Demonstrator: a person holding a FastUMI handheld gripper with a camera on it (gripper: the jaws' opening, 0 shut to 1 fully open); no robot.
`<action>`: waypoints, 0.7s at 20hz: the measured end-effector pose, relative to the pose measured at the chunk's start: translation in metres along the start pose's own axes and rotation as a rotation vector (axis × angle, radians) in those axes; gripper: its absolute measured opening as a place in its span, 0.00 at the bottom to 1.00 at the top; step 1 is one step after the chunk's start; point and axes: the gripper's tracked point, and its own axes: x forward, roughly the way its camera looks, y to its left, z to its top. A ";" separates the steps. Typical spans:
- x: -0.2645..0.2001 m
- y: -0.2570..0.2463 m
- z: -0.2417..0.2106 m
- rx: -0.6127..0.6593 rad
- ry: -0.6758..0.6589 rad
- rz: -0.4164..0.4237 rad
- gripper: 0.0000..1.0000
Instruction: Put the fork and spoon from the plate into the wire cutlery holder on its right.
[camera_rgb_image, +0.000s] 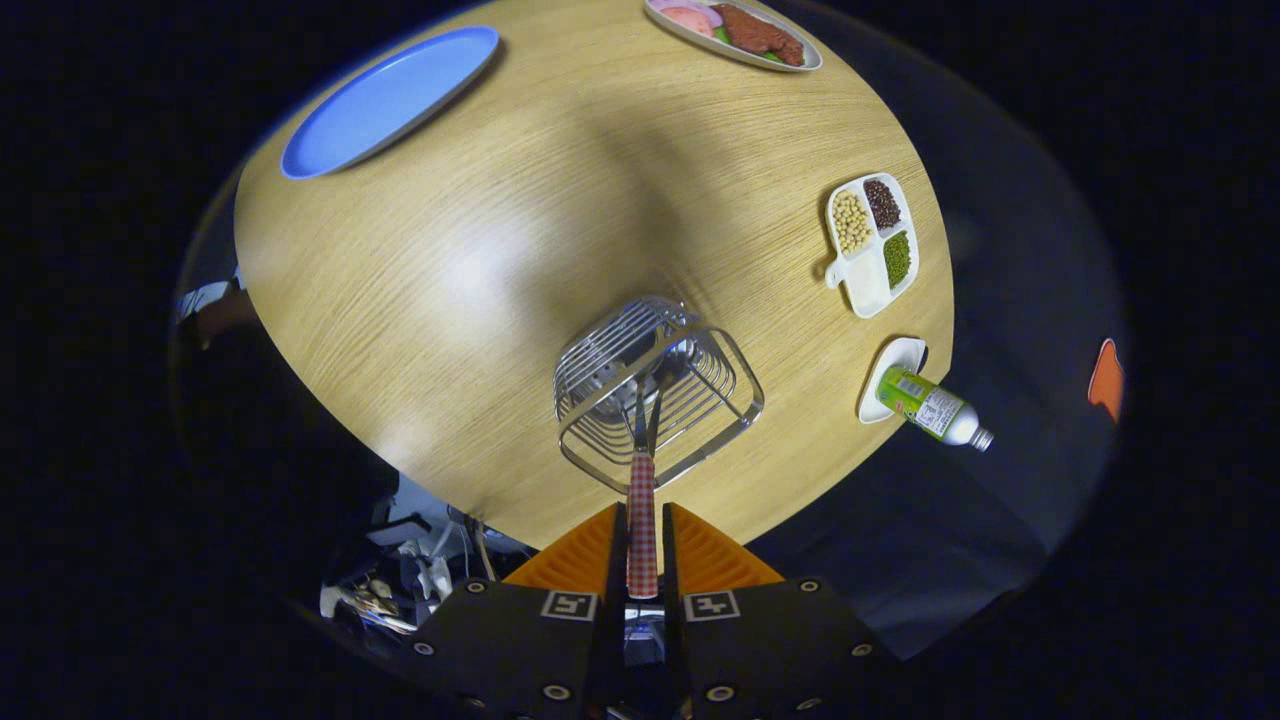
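checked handle pinched over the wire holder

ribbed fingers of the claw (643, 545) press from both sides on a red-and-white checked handle of a utensil (642, 520); whether it is the fork or the spoon cannot be told. its thin metal neck reaches just ahead into the wire cutlery holder (655, 390), a shiny basket of curved rods on the pale wood-grain counter (480, 300). well beyond lies a smooth oval blue plate (390, 98). off to one side sit a white divided dish of beans (872, 243) and a tipped green bottle (932, 408).
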 end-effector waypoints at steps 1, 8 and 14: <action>-0.001 -0.003 0.006 0.035 -0.054 0.004 0.18; -0.022 -0.028 0.036 0.276 -0.427 -0.032 0.35; -0.037 -0.012 0.043 0.511 -0.639 -0.044 0.55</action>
